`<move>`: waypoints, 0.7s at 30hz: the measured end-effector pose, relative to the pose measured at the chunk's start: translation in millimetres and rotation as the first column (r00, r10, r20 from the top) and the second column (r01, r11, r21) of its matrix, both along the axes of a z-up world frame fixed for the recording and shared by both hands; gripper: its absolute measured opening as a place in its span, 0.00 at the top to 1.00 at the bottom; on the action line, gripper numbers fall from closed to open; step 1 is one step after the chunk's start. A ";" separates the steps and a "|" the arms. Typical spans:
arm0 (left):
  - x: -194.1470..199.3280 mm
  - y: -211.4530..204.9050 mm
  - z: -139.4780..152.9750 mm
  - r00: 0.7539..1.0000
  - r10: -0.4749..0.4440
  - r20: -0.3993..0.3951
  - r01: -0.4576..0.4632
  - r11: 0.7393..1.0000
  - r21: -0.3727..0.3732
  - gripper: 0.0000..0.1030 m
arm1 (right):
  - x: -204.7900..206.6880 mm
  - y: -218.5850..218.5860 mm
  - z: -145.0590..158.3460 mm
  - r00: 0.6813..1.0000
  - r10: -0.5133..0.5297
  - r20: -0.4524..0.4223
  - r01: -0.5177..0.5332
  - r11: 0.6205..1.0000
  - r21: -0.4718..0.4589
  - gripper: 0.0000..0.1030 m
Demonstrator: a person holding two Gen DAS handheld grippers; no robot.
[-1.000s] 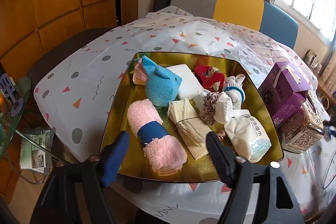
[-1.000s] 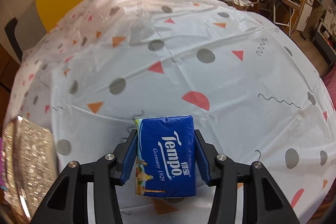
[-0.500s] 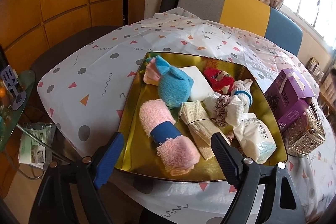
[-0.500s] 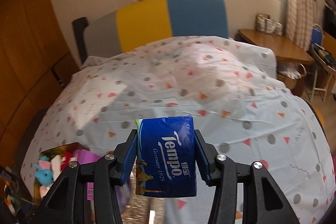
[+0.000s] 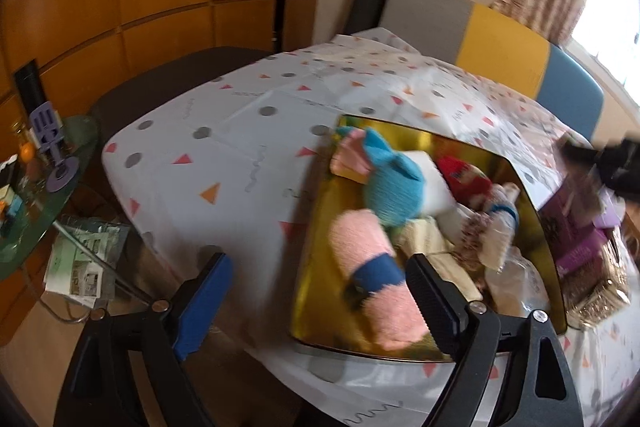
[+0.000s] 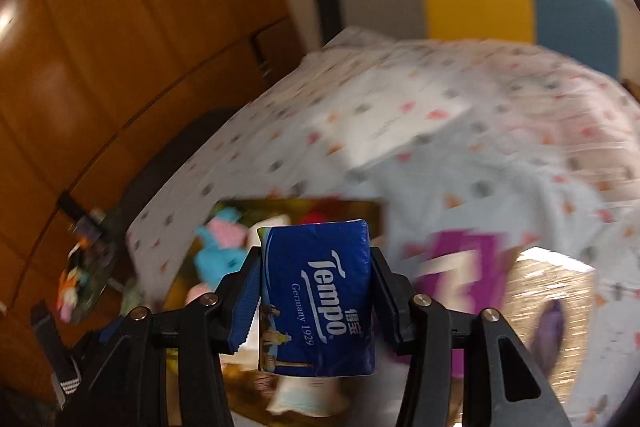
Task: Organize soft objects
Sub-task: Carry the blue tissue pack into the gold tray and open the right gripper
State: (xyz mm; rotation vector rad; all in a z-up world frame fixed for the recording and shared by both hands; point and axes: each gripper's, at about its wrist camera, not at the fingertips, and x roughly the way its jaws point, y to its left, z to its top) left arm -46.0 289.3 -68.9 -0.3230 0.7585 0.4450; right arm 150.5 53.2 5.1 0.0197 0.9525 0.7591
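**Tissue pack held above the gold tray, left gripper spread and empty**

The right gripper [image 6: 316,301] is clamped on a blue plastic-wrapped Tempo tissue pack [image 6: 318,297], one pad pressed flat against each side, and the pack stands upright between them in the air. Below and behind it, blurred, lies the shiny gold square tray [image 6: 362,207] with soft things in it.

The left gripper [image 5: 318,301] stands wide, its jaws having just been opening, with nothing gripped; its blue pad [image 5: 204,301] hangs over the table edge and its black pad [image 5: 434,301] over the tray's near part. In the gold tray [image 5: 320,247] the nearest thing is a rolled pink towel with a dark blue band [image 5: 374,267]. Beyond it sit a blue plush toy [image 5: 392,187], a white block [image 5: 434,183], a red plush piece [image 5: 464,175] and cream cloths [image 5: 428,237].

A purple cardboard box [image 5: 580,239] stands just beside the tray's right rim. The table [image 5: 240,147] wears a white cloth with grey dots and coloured triangles. Behind it stands a grey, yellow and blue chair back [image 5: 500,55].
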 end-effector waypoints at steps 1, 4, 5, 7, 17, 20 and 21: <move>-1.8 3.2 0.0 1.000 0.011 0.002 -0.011 1.000 -0.001 0.13 | -5.0 15.6 -12.2 0.999 0.026 -0.028 -0.026 1.000 -0.005 0.51; -4.8 10.7 -1.4 1.000 0.030 0.000 -0.030 1.000 -0.001 0.12 | -19.4 57.5 -50.1 0.989 0.094 -0.116 -0.096 0.995 -0.006 0.51; -5.3 12.3 -1.9 1.000 0.030 -0.001 -0.030 1.000 -0.002 0.12 | -24.3 68.4 -61.3 0.983 0.116 -0.141 -0.119 0.993 -0.014 0.51; -5.6 14.3 -3.3 0.999 0.035 -0.001 -0.035 0.999 -0.002 0.12 | -31.7 88.4 -76.8 0.975 0.156 -0.157 -0.164 0.986 -0.040 0.50; -0.7 1.7 -0.7 1.000 0.006 0.000 -0.006 1.000 0.027 0.03 | -39.5 98.5 -107.8 0.985 0.144 -0.093 -0.158 0.975 -0.155 0.48; -0.3 -2.8 1.2 1.000 -0.002 -0.001 0.002 0.999 0.039 0.01 | -50.8 93.0 -103.8 0.987 0.149 -0.065 -0.157 0.974 -0.163 0.47; -0.6 -3.8 2.1 1.000 -0.002 0.000 0.002 0.999 0.043 0.01 | -52.0 94.7 -103.2 0.988 0.147 -0.056 -0.154 0.974 -0.164 0.44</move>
